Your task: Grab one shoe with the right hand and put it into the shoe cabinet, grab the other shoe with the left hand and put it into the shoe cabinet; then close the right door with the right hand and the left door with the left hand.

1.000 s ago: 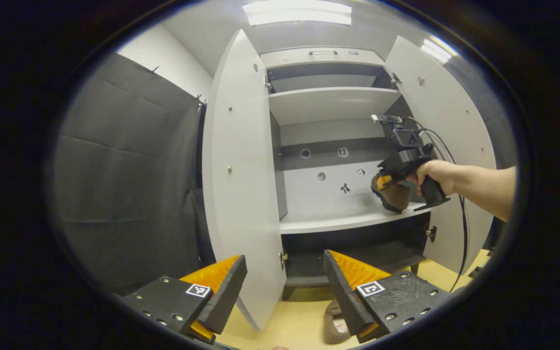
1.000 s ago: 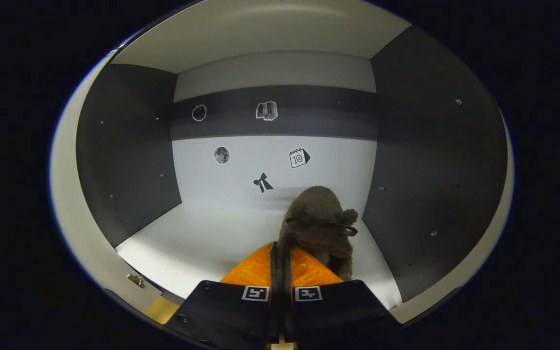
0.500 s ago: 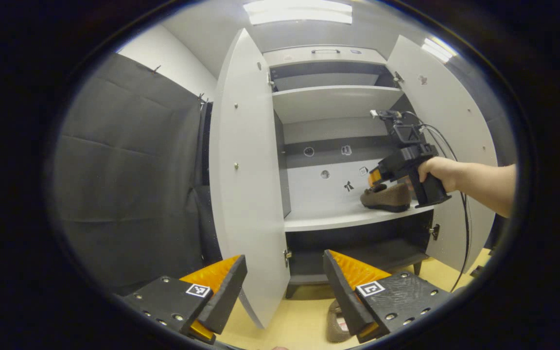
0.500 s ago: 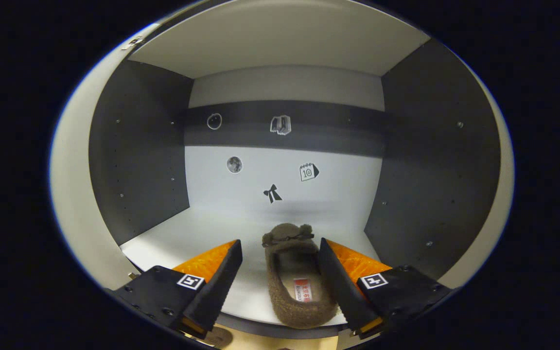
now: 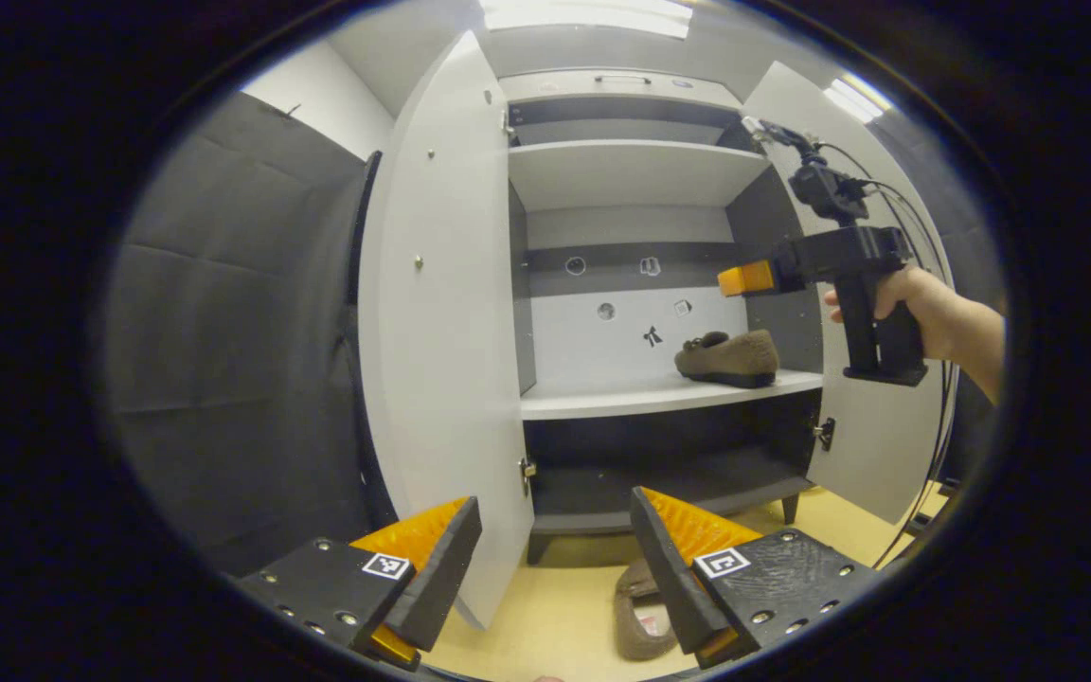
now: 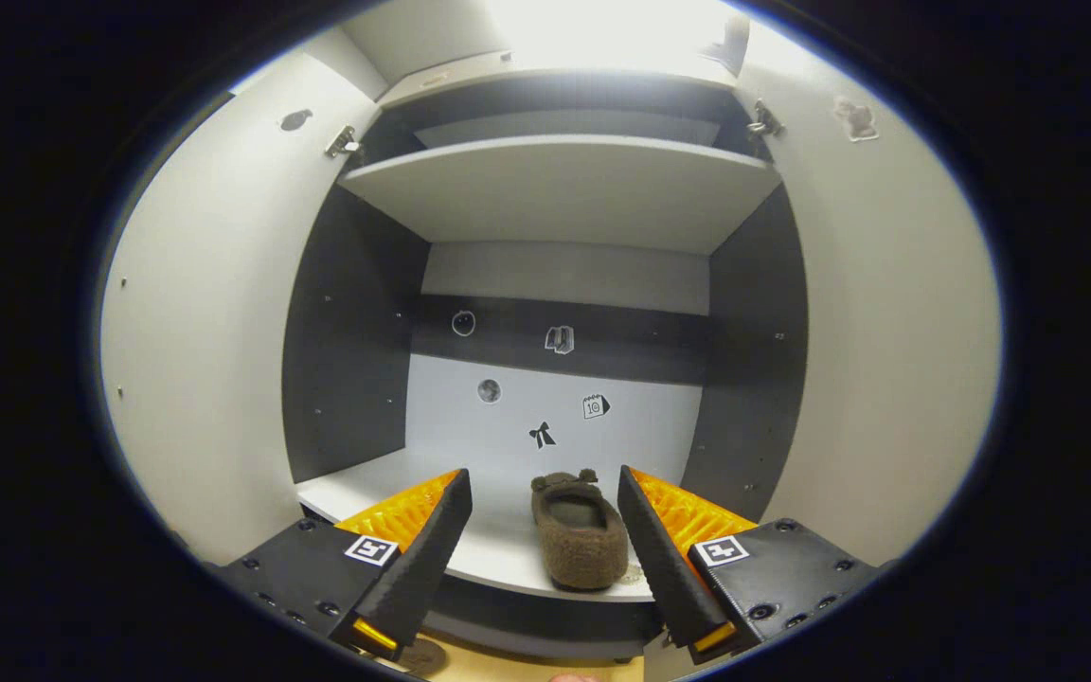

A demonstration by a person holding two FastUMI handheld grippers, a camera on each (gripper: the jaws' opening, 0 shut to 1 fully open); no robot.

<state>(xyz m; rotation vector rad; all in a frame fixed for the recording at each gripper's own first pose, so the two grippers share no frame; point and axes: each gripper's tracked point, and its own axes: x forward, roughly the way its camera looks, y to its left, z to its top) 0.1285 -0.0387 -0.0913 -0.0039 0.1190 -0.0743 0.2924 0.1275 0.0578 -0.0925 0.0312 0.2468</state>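
On the cabinet's middle shelf (image 6: 508,559) lay one brown shoe (image 6: 580,542), with both grippers empty.

Seen from the left gripper view, the shoe cabinet (image 5: 635,180) stood with its left door (image 5: 441,313) and right door (image 5: 872,426) swung wide; the shoe (image 5: 727,358) rested flat at the right end of the shelf, near the dark side wall. Small stickers (image 6: 542,435) dotted the back panel behind it, and the upper shelf (image 6: 564,185) held nothing visible. The right gripper (image 6: 544,530), held in a hand (image 5: 924,303) in front of the right door, was spread wide and clear of the shoe. The left gripper (image 5: 555,559) hung low with its fingers equally wide apart, gripping nothing. The other shoe (image 5: 638,608) lay on the yellow floor (image 5: 555,625) before the cabinet, partly hidden by that gripper's finger.
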